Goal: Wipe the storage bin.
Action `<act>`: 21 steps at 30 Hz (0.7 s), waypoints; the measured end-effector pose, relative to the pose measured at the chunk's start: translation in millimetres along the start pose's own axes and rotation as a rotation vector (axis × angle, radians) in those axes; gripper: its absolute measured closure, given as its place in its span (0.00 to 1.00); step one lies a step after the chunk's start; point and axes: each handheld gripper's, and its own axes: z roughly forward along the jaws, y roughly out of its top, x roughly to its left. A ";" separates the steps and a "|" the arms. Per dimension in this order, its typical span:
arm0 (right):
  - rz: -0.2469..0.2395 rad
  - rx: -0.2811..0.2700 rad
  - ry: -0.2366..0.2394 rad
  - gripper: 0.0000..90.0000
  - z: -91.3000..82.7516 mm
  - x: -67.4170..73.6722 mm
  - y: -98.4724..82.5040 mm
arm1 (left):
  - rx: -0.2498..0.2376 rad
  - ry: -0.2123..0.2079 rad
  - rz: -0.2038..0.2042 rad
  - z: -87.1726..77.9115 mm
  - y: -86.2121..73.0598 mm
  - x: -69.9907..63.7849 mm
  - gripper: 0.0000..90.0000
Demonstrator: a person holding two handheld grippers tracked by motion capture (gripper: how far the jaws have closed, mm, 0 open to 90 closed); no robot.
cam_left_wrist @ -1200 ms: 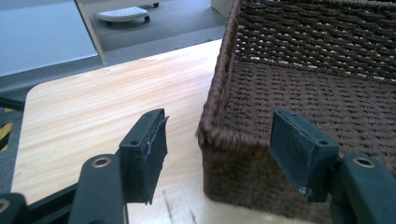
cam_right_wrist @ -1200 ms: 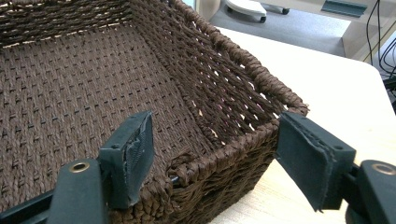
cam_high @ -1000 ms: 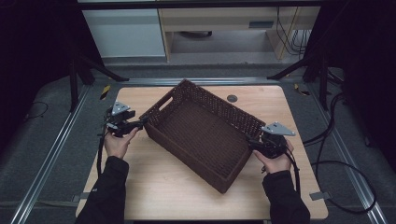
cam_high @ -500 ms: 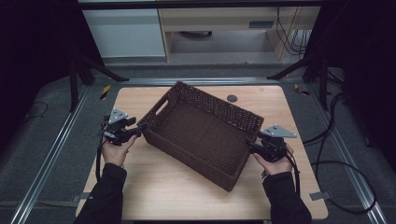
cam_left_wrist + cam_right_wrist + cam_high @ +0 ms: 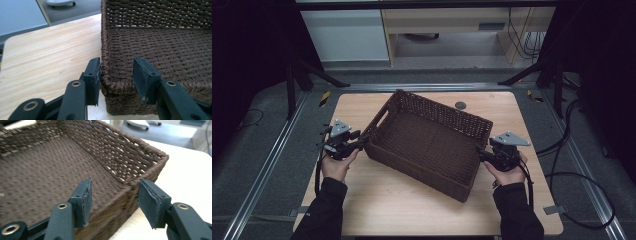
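**Operator:** Since the earlier frames my left gripper [image 5: 362, 142] has slid along the table toward the near left corner of the brown wicker basket [image 5: 427, 142]; the basket itself has turned a little and sits lower on the wooden table [image 5: 392, 205]; my right gripper [image 5: 481, 153] has kept its place at the basket's right end.

**Listener:** What are the jaws doing?

**Operator:** On the left they have just been closing; in the left gripper view they straddle the basket's corner rim [image 5: 106, 62], one pad against the outer weave, the other inside and apart from the wall, so not clamped; on the right they have just been opening slightly; in the right gripper view the basket's wall [image 5: 117, 202] runs between them with gaps on both sides.

**Listener:** Where does the basket lie?

**Operator:** Mid-table, set at an angle, between both hands; a handle slot shows in its left end wall.
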 end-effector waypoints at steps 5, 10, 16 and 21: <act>-0.009 0.011 0.049 0.54 -13.3 12.0 -0.4 | 0.000 -0.001 0.000 -10.4 -6.2 -11.2 0.63; -0.042 0.071 0.008 0.65 -10.5 16.4 -5.9 | 0.006 -0.013 0.017 -19.6 -9.8 -18.5 0.62; -0.037 0.063 0.000 0.68 -4.0 9.1 -4.8 | -0.005 -0.027 0.004 -24.8 -8.2 -13.2 0.63; -0.028 0.039 -0.005 0.67 3.6 0.1 -4.2 | 0.047 -0.042 0.034 -19.7 -14.1 -15.6 0.75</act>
